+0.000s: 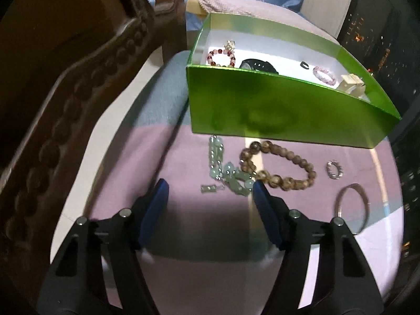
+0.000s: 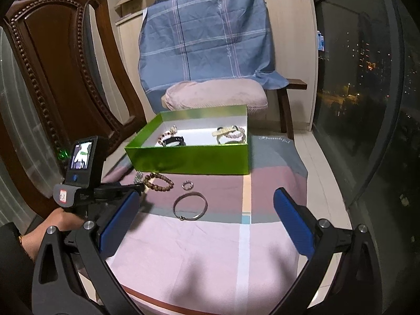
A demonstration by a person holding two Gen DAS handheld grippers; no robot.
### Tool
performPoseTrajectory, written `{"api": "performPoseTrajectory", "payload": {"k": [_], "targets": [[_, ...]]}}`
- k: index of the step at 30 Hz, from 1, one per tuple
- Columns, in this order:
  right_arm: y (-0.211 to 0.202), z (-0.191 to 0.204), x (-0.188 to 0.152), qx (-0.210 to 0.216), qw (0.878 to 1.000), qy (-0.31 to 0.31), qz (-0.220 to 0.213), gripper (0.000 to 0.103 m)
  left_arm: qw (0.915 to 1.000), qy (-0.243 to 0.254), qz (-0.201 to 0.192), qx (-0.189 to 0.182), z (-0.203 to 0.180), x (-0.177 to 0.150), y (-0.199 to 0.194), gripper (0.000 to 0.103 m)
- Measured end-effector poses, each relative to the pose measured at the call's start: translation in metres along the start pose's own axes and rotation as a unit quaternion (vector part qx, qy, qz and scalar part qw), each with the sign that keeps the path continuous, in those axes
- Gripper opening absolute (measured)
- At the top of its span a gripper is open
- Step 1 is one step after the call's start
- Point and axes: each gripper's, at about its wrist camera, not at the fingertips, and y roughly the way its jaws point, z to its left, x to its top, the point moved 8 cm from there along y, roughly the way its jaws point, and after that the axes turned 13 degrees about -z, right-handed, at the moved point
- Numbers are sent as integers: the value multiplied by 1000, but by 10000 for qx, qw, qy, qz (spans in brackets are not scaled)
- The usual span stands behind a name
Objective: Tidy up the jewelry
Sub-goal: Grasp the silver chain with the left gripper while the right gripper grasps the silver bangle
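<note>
Now, left to right across the striped cloth [image 2: 199, 241]:
Carved chair: dark wooden chair [image 2: 60, 78] stands at the far left, beside the cloth-covered surface.
Left gripper: left gripper [image 1: 210, 187] points down at the cloth, blue pads [image 1: 155, 210] partway apart, nothing gripped; the right pad's tip sits just beside the pale green beads, and whether it touches them I can't quite tell.
Left hand: a hand [image 2: 56, 223] holds that gripper's handle at the left edge of the right wrist view.
Green bead bracelet: pale green bracelet [image 1: 225, 173] lies loose on the cloth, just ahead of the left jaws, near the box's front wall.
Brown bead bracelet: brown bracelet [image 1: 278, 165] lies right next to the green one, on the cloth.
Small ring: beaded ring [image 1: 334, 170] sits further right, apart from the brown beads.
Metal bangle: thin bangle [image 2: 190, 206] lies nearest the grippers, on the cloth.
Green box: open green box [image 1: 275, 110] sits behind them all, holding a red bead bracelet [image 1: 221, 56], a black watch [image 1: 258, 65], a pink bead bracelet [image 1: 324, 74] and a cream item [image 1: 351, 85].
Right gripper: right gripper [image 2: 206, 204] hovers above the cloth, jaws wide apart, empty.
</note>
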Motion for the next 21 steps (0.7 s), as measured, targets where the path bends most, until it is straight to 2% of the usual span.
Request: {"api": "performPoseTrajectory", "payload": {"k": [1, 3, 4, 5, 7, 10, 11, 14, 21], "targets": [[3, 0, -3, -11, 10000, -15, 65, 99, 10000, 21, -21, 22, 0, 1, 0, 66], [9, 0, -8, -33, 9998, -50, 183, 99, 9999, 84, -95, 68, 0, 1, 0, 57], [12, 1, -12, -36, 9997, -62, 243, 99, 9999, 85, -110, 64, 0, 2, -1, 45], [15, 2, -15, -34, 9995, -80, 314, 99, 9999, 65, -110, 71, 1, 3, -2, 28], [22, 4, -21, -58, 9989, -141, 434, 99, 10000, 11, -57, 39, 4, 4, -6, 12], [40, 11, -32, -95, 9973, -248, 683, 99, 10000, -72, -17, -35, 8, 2, -13, 10], [47, 13, -35, -110, 9968, -278, 745, 99, 10000, -65, -33, -39, 9, 2, -18, 6], [71, 21, -45, -168, 9946, -410, 937, 99, 9997, -26, -232, -117, 6, 10, -40, 6], [120, 35, -70, -289, 9885, -395, 1434, 99, 9910, 342, -1108, -672, -16, 36, -138, 5]]}}
